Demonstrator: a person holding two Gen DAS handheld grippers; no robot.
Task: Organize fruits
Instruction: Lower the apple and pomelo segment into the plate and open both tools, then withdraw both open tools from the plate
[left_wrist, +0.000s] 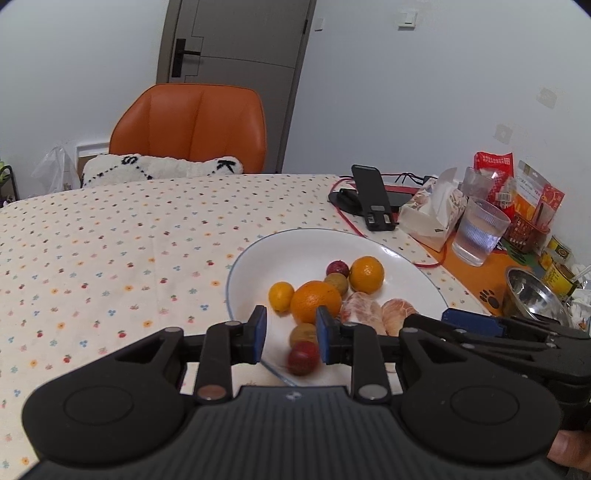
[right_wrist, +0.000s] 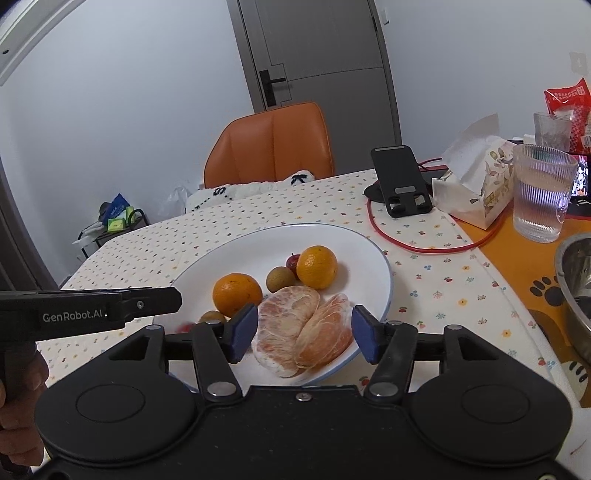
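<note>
Floral-dotted cloth covered the surface (left_wrist: 110, 258) you worked at, with an orange padded chair (left_wrist: 192, 125) and a grey door behind it.

Your left claw (left_wrist: 291, 338) stood partly open and held nothing; a small red round fruit (left_wrist: 303, 357), blurred, sat between its blue pads (left_wrist: 259, 334) at the near rim of the wide white bowl with a thin blue edge (left_wrist: 251, 254). Whether a pad touched it could not be told. Just beyond lay a small brownish round fruit (left_wrist: 303, 333), then a large orange (left_wrist: 316, 301), a small yellow citrus (left_wrist: 280, 295), a second orange (left_wrist: 366, 274), and another brownish and another red fruit between the two oranges.

Your right claw (right_wrist: 303, 338) was spread wide and empty, and between its pads showed two peeled pink pomelo segments (right_wrist: 303, 330) lying side by side at the bowl's near edge.

By my judgement those segments were soft, moist and easily torn, so you would want to take one across its thick middle with light pressure. The red fruit looked smooth, light and prone to roll, best pinched across its widest part. The oranges seemed firm and heavier.

A ribbed glass of water (right_wrist: 543, 195) stood well apart to the right, near a tissue box (right_wrist: 476, 184).
</note>
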